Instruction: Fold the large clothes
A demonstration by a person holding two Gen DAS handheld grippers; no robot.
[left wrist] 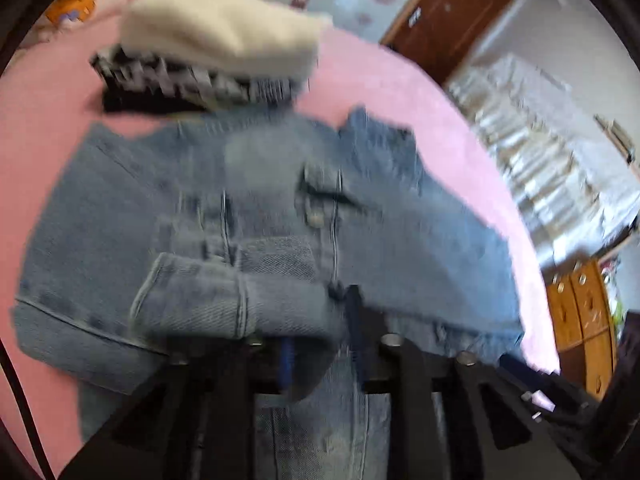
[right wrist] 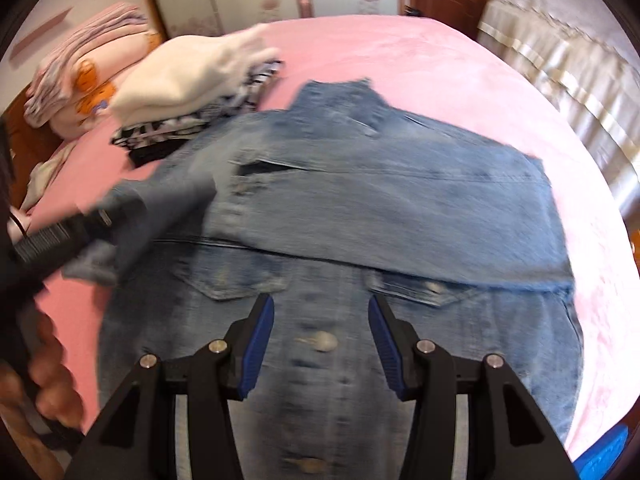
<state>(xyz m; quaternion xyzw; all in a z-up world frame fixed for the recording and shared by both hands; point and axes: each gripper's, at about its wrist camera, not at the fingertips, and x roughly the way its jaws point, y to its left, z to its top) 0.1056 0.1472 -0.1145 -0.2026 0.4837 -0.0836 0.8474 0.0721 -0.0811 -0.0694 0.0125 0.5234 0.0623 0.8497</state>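
Observation:
A blue denim jacket [right wrist: 400, 208] lies spread on the pink bed [right wrist: 400, 52], its button front facing me and one side folded across its chest. My left gripper [left wrist: 316, 308] is shut on the jacket's sleeve cuff [left wrist: 200, 300], which bunches over its fingers above the jacket body [left wrist: 420, 240]. In the right wrist view that gripper [right wrist: 132, 208] comes in from the left, its tip buried in the raised sleeve [right wrist: 176, 200]. My right gripper [right wrist: 320, 304] hovers open over the lower button placket, nothing between its blue pads [right wrist: 262, 332].
A stack of folded clothes topped by a cream sweater [right wrist: 192, 68] sits on the bed just beyond the jacket's collar. Pillows and blankets [right wrist: 80, 64] lie at the far left. A cloth-covered piece of furniture [right wrist: 560, 60] and a wooden cabinet [left wrist: 580, 320] stand on the right.

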